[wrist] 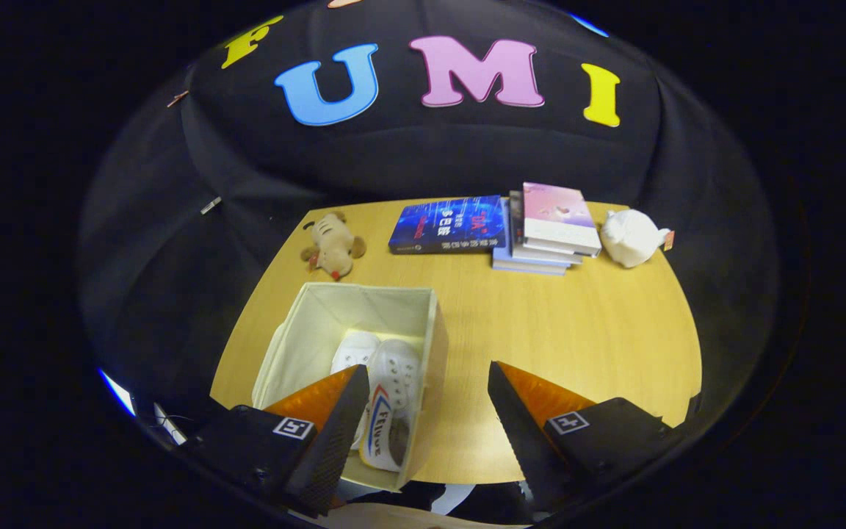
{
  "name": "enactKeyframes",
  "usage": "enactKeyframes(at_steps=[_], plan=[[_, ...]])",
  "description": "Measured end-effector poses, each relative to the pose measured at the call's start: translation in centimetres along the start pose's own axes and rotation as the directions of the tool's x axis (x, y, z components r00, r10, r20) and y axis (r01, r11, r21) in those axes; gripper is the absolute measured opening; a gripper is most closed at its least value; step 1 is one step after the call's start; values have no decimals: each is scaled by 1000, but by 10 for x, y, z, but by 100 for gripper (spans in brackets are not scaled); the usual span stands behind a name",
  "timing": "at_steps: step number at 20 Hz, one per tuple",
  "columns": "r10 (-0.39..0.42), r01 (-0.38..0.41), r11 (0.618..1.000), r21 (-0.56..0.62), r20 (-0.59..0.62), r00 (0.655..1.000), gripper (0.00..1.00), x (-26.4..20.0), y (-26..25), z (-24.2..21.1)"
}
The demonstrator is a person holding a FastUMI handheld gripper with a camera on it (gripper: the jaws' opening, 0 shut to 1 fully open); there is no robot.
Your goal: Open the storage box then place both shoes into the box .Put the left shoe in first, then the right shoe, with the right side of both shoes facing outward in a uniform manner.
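Note:
A cream fabric storage box (434, 345) stands open on the wooden table, under and just ahead of my left finger. Two white shoes lie side by side inside it, toes pointing away from me: one (354, 353) nearer the box's left wall, the other (393, 397) beside it, with a red and blue stripe along its side. My gripper (429, 382) is open above the box's near right corner, nothing between its fingers. The left finger (335, 426) covers part of the shoes.
A small tan plush toy (333, 248) lies beyond the box. Further right, at the table's far edge, are a blue book (446, 224), a short stack of books (549, 229) and a white plush toy (632, 236). Bare tabletop (577, 330) stretches right of the box.

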State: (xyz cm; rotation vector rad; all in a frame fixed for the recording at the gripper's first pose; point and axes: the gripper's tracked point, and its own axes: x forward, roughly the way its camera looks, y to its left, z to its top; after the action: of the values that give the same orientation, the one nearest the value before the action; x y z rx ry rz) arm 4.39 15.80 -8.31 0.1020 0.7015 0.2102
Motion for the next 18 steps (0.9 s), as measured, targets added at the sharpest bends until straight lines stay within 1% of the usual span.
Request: enactKeyframes(at_steps=[4,6,8,10,13,15,18], plan=[[-37,38,999,-5,160,986,99,-31,-32,46],[-39,42,999,-8,235,971,99,-49,-45,69],[-30,34,999,-6,316,948,99,-67,-54,92],[-21,29,999,-14,410,912,99,-86,-63,115],[-33,60,998,-34,536,843,99,-117,-87,148],[-31,71,996,-46,592,805,98,-134,-101,163],[8,41,997,-60,656,755,99,-148,-116,174]])
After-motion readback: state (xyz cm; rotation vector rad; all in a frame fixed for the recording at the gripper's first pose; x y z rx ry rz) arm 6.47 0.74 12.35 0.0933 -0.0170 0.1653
